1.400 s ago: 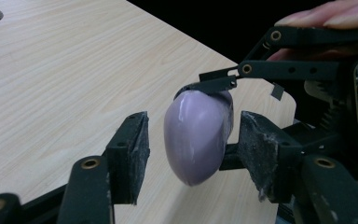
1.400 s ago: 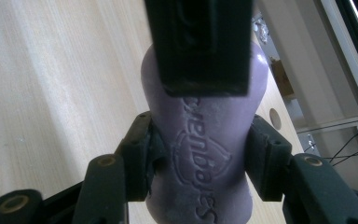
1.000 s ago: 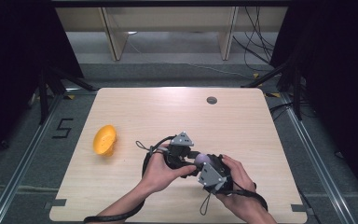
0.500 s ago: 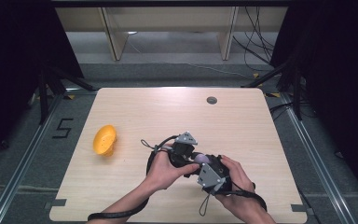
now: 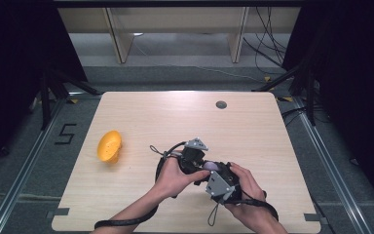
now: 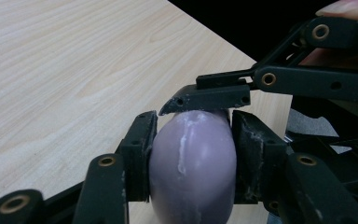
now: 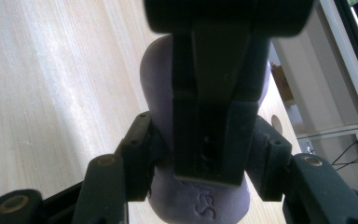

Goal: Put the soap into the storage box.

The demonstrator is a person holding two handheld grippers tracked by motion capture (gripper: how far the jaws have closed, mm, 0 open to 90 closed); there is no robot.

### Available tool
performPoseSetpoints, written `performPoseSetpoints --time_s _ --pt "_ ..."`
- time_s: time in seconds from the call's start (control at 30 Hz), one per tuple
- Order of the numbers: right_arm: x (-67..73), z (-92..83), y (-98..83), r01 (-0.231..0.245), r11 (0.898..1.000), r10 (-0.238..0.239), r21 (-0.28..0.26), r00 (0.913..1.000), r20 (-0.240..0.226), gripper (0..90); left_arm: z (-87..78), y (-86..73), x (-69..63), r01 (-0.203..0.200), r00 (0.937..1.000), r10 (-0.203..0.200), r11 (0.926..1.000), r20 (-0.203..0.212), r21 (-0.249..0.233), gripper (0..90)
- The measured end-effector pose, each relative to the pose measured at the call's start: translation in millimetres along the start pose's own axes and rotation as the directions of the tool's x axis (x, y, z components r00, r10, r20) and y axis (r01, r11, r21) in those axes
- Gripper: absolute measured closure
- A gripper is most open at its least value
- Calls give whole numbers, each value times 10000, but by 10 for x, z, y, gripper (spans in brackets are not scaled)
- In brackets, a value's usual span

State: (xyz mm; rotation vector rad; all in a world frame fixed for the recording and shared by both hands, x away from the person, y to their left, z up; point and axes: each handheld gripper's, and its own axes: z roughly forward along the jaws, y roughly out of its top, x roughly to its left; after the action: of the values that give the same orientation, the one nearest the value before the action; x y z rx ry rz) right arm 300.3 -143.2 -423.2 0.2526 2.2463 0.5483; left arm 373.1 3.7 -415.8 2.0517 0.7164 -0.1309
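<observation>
Purple piece: a smooth, rounded lilac object [image 6: 193,163] sits between both grippers, held above the near middle of the table [image 5: 253,126]; in the high view just a pale sliver of it [image 5: 209,166] shows between the two hands.

Left gripper: the left gripper [image 6: 193,156] has its two black pads pressed on either flank of the purple piece. Its jaws have just been closing, with the piece between them.

Right gripper: in the right gripper view, the right gripper [image 7: 200,154] is clamped on the same piece [image 7: 156,79], its jaws drawn in narrow around the lower part. A raised mark shows near the bottom of the piece, too blurred to read.

Crossing: a jaw of the left gripper lies across the front of the piece in the right gripper view; a jaw of the right gripper rests on its top in the left gripper view.

Hands: the left hand [image 5: 173,175] and right hand [image 5: 248,192] are close together, grippers meeting nose to nose.

Yellow bowl: a yellow bowl [image 5: 109,146] lies tipped on its side, well apart toward the table's left edge.

Table hole: a small round grommet [image 5: 221,104] near the far edge.
</observation>
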Motion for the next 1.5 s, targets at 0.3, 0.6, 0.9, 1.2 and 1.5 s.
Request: performPoseSetpoints --time_s 0.3,0.6,0.9,1.2,1.5 --pt "11 7 -1 19 10000 -19 -26 10000 -34 504 -25 7 5 20 10000 -20 9998 -32 174 581" --pt "-17 9 4 193 9998 -193 -86 9998 -12 455 -40 8 -19 -334 9988 333 9994 -358 -13 585" --pt "-46 -55 -77 5 9998 -12 204 9993 375 295 -113 -13 16 -546 9941 518 9981 -950 -278 586" --pt "-76 -169 -352 -888 9944 864 575 9953 430 299 -206 -61 43 -859 9869 797 9956 -1404 -383 586" --pt "-109 -205 -621 -1794 9789 1766 976 9836 366 306 -296 -101 86 -977 9795 913 9948 -1793 -272 587"
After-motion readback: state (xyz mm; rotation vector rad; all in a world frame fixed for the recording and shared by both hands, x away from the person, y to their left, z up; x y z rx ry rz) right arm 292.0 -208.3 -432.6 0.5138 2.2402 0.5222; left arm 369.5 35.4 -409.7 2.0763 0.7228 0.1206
